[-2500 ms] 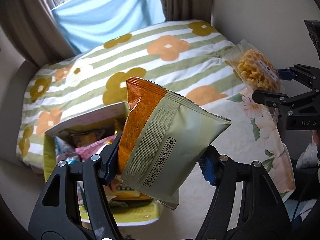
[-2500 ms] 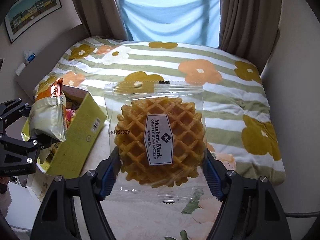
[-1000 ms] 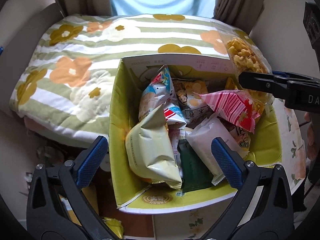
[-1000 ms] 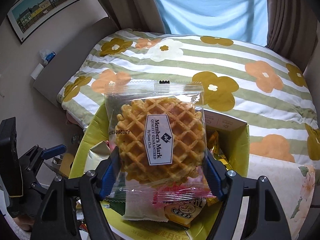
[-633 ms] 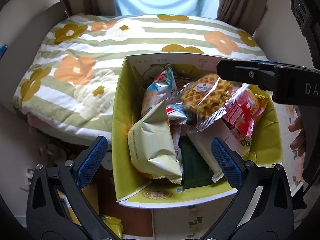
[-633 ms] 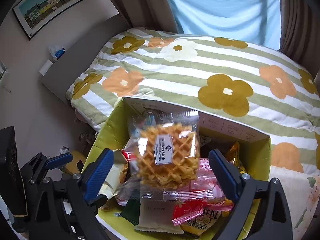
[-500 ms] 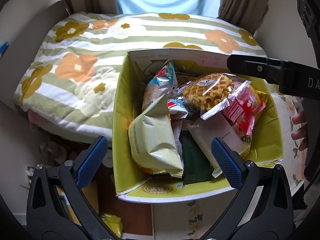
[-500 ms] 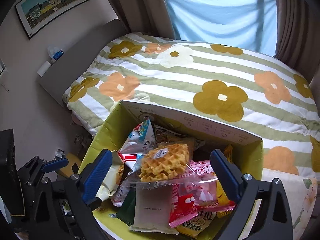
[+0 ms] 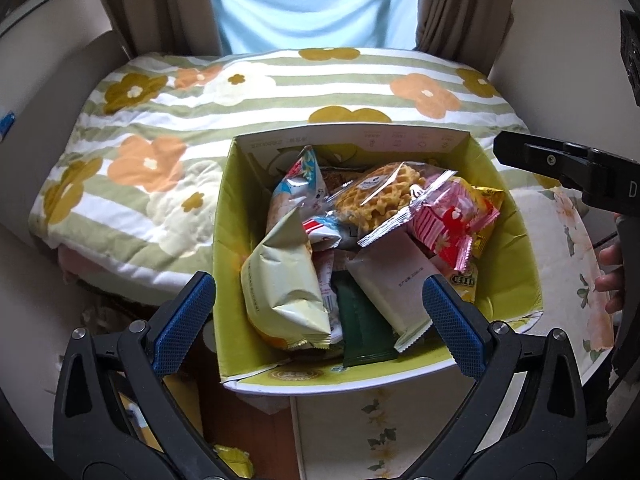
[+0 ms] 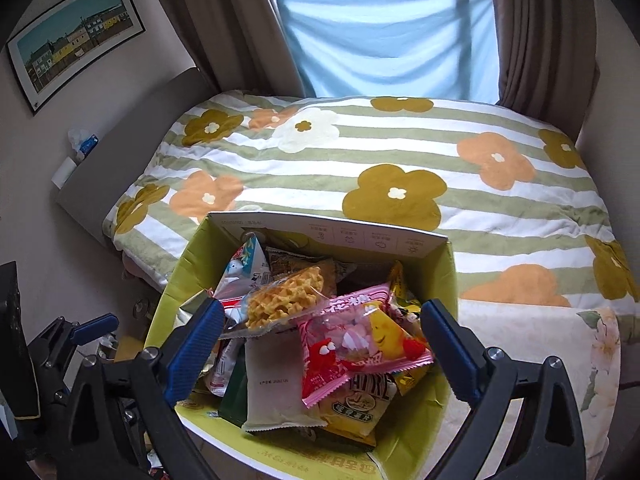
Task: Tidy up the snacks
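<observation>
A yellow-green cardboard box point(image 9: 228, 240) point(image 10: 446, 280) stands open, heaped with several snack packets. On top of the heap lies the clear-wrapped waffle point(image 9: 376, 196) point(image 10: 284, 300), beside a pink candy packet point(image 9: 452, 220) point(image 10: 360, 340). A pale green chip bag point(image 9: 280, 284) leans at the box's left side. My left gripper point(image 9: 320, 316) hangs open above the box's near side, nothing between its blue pads. My right gripper point(image 10: 320, 344) is open too, above the heap and apart from it; one of its black fingers point(image 9: 560, 160) shows at the right in the left wrist view.
Behind the box lies a bed with a green-striped flowered quilt point(image 10: 380, 168). A floral cloth point(image 10: 540, 340) covers the surface to the box's right. Brown curtains point(image 10: 240, 20) and a blue drape frame the window. A person's fingers point(image 9: 610, 276) show at the right edge.
The right gripper opened and let the waffle drop onto the heap in the box, then drew back and up. The left gripper, open throughout, pulled back slightly from the box.
</observation>
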A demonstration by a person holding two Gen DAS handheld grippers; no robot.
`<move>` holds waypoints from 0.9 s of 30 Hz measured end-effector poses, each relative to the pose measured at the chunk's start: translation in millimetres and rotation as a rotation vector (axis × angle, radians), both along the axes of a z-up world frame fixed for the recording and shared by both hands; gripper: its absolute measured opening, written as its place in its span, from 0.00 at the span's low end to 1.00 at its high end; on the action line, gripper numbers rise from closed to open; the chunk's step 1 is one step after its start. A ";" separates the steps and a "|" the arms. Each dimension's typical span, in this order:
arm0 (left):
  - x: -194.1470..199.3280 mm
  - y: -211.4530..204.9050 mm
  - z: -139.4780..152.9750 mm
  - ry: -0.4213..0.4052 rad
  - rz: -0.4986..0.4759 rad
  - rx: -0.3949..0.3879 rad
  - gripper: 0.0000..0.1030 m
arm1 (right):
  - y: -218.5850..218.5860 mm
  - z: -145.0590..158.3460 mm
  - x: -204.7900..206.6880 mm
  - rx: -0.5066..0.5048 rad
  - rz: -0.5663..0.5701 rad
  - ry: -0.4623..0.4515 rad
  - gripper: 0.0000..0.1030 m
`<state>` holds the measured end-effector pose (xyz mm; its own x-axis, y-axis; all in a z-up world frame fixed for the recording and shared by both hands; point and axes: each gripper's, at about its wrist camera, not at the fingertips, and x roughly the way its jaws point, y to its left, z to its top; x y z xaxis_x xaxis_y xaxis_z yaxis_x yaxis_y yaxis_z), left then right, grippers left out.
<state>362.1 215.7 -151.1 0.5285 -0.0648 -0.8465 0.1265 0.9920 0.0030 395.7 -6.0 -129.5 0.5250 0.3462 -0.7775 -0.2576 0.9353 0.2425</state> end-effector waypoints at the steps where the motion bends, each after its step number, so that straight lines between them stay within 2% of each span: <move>1: -3.3 -3.4 5.2 -0.013 -0.006 -0.001 0.99 | -5.8 5.2 -6.4 -0.004 -0.012 -0.016 0.95; 7: -40.2 -32.5 53.0 -0.128 -0.016 -0.015 0.99 | -46.2 45.6 -51.5 -0.023 -0.073 -0.126 0.95; 16: -134.3 -79.8 121.0 -0.328 0.028 -0.066 1.00 | -111.8 106.4 -153.0 -0.097 -0.161 -0.306 0.95; 21: -188.9 -105.8 132.8 -0.391 0.038 -0.091 1.00 | -140.5 124.0 -216.4 -0.141 -0.195 -0.381 0.95; 27: -237.3 -126.5 127.6 -0.424 0.033 -0.092 1.00 | -166.0 117.2 -271.7 -0.190 -0.266 -0.406 0.99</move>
<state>124.8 89.1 -23.5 0.8310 -0.1069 -0.5459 0.1011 0.9940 -0.0406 124.0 -172.0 -12.3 0.8477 0.0327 -0.5295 -0.0432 0.9990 -0.0075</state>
